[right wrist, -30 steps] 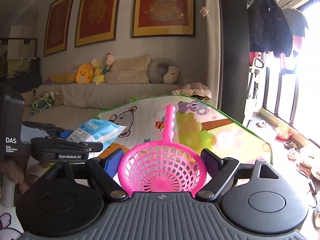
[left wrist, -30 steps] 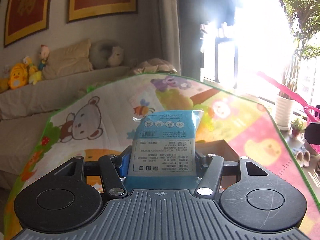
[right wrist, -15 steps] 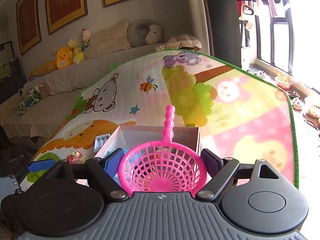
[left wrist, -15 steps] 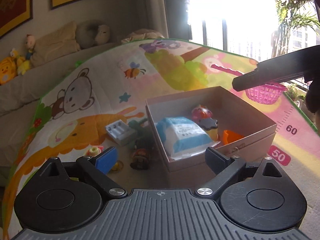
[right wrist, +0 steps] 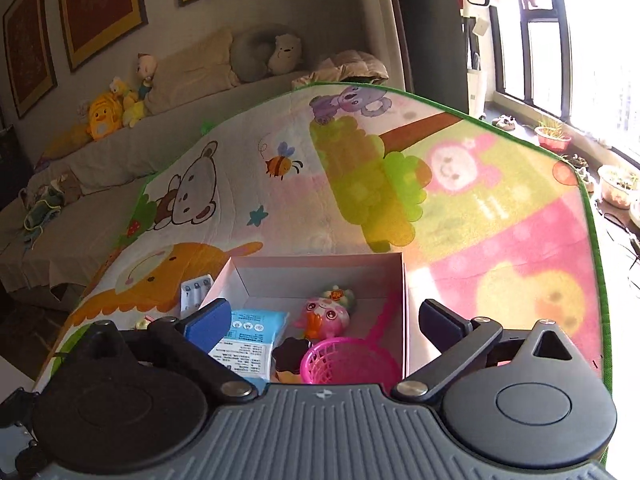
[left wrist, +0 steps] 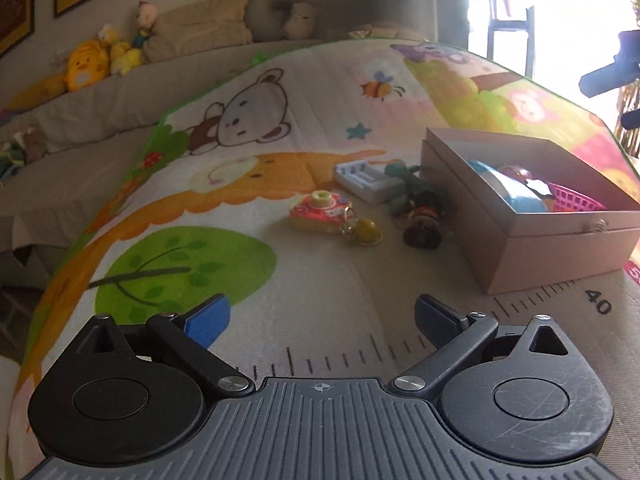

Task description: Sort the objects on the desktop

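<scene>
Two claws (left wrist: 322,318) (right wrist: 325,322), one box (right wrist: 320,272)

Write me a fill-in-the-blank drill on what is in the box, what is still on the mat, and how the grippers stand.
1. The pink net scoop lies inside the cardboard ____.
2. The blue tissue pack lies to the ____ of the scoop in the right wrist view.
3. The white battery holder rests on the play mat, ____ the box.
4. The left gripper and right gripper both stand ____.

Missing words: box; left; outside; open
</scene>
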Demonstrator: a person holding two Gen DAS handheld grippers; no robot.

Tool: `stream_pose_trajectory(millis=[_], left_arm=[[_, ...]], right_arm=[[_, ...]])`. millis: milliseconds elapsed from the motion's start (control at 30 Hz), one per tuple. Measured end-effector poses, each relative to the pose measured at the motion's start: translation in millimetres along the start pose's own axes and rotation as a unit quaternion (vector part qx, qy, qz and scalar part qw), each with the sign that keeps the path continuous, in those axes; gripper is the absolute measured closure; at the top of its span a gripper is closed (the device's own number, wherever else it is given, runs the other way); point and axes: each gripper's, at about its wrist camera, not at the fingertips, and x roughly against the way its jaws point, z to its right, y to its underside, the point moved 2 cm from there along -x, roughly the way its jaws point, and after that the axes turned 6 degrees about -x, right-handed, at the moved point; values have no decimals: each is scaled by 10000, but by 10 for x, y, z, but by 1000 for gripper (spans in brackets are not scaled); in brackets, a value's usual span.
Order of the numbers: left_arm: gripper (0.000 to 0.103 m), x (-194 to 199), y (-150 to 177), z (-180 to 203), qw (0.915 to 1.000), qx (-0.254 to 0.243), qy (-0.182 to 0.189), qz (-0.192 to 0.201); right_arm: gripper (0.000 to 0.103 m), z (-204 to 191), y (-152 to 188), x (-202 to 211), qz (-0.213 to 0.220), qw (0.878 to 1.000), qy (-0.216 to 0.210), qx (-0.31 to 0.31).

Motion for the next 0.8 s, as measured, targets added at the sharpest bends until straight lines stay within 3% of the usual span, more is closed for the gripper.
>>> stream_pose_trajectory(millis=[100,200,333,400,467,633,700,800], left_arm=[[2,38,26,-141,9994,293,-70,140],[1,64,33,-237,9985,463,-89,276],[1,16,78,-381,9959,875,16,241],[1,20,80,-434,9942,1048,99,224],[1,50,77,-465,9931,1139,140,246],[0,110,71,-489,9923,1185,194,314],[0,129,62,-488,9922,1180,221,342],[0,154,50,-498,9918,1199,241,370]], right_arm=[[4,-396,-12,-209,-306,9990,-15,331],[17,-816,-33,-555,-832,9951,-184,502],[51,-1318,-128,-1165,-1357,9866,-68,906],[54,-1478,-178,-1443,-1364,9844,162,1100],[64,-1601,-199,-1781,-1459,9798,465,1283],[66,-1674,-88,-2375,-1687,9733,933,1248],[70,-1752,-3,-2454,-1607,9673,1128,1609],[72,-1811,39,-2416,-1753,9640,1022,1716]])
